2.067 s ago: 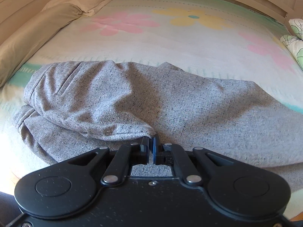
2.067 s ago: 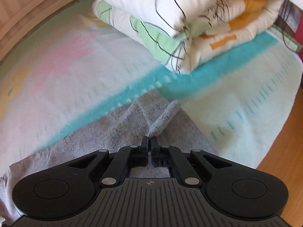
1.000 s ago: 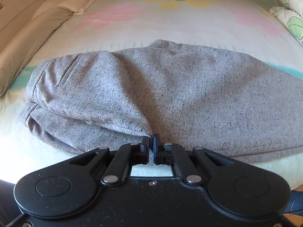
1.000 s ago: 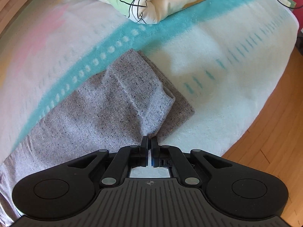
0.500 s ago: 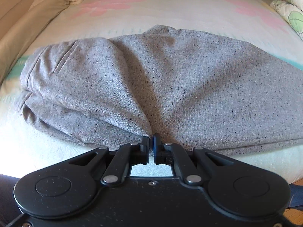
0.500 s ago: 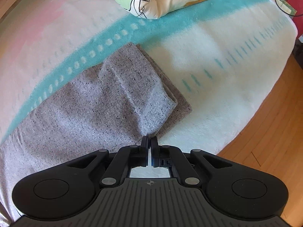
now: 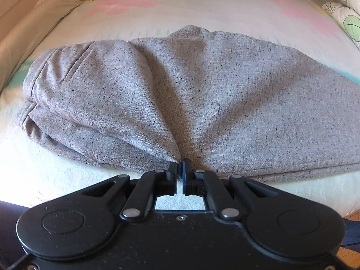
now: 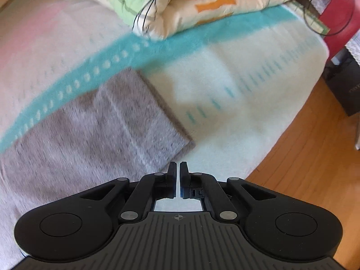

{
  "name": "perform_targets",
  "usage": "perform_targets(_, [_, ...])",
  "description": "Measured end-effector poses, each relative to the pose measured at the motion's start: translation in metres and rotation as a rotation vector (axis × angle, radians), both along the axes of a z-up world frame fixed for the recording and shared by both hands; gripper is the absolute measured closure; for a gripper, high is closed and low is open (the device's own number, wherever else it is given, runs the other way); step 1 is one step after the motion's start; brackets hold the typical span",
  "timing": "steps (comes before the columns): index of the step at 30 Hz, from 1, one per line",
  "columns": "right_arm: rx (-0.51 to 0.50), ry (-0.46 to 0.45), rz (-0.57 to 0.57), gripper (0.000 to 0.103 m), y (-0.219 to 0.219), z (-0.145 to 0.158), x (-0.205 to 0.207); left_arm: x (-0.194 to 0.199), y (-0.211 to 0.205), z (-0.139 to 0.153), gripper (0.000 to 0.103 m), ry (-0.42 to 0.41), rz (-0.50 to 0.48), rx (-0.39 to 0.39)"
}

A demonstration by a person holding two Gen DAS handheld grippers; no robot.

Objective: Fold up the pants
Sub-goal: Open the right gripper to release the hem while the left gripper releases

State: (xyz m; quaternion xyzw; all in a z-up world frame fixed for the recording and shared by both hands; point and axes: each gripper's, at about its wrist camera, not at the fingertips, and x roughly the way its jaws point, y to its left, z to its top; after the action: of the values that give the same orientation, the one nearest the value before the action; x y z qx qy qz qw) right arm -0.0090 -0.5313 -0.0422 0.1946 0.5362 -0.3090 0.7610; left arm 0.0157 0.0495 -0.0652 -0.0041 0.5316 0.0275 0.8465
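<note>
Soft, limp grey pants (image 7: pixel 225 94) on the bed (image 7: pixel 202 11) sag easily: left claw (image 7: pixel 180 171) pinches their near edge, right claw (image 8: pixel 179 168) closed, empty, just beside the cuff.

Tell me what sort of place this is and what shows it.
Most likely a bedroom at home. The grey pants lie on a bed with a flowered sheet, pillows line its far side, a folded quilt sits on the mattress, and a wooden floor runs beside it.

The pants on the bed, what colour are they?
Heathered grey pants with dark flecks, clearest in the left wrist view.
</note>
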Motion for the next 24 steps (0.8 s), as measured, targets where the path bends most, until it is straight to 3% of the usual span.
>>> perform_targets(3, [-0.020,-0.182,-0.010,0.099,0.004,0.027,-0.010,-0.001,-0.001,0.000,0.098,-0.003,-0.005,0.007])
perform_targets(6, [0.029,-0.232,0.106,0.099,0.026,0.033,0.002,0.000,-0.004,-0.003,0.098,0.000,-0.010,0.022])
perform_targets(11, [0.078,-0.173,0.396,0.099,0.105,0.023,0.038,-0.001,-0.003,-0.003,0.098,-0.006,-0.016,0.024])
perform_targets(16, [0.221,-0.139,0.592,0.099,0.186,-0.004,0.053,0.000,-0.003,-0.004,0.097,-0.010,-0.021,0.026])
perform_targets(19, [0.226,-0.072,0.712,0.099,0.226,-0.022,0.052,-0.001,-0.004,-0.004,0.098,-0.013,-0.027,0.031])
perform_targets(22, [0.228,0.078,0.770,0.099,0.242,-0.039,0.045,-0.001,-0.002,-0.003,0.097,-0.011,-0.023,0.017])
perform_targets(24, [0.228,0.075,0.777,0.099,0.243,-0.032,0.041,-0.001,0.000,-0.002,0.096,-0.008,-0.017,0.006])
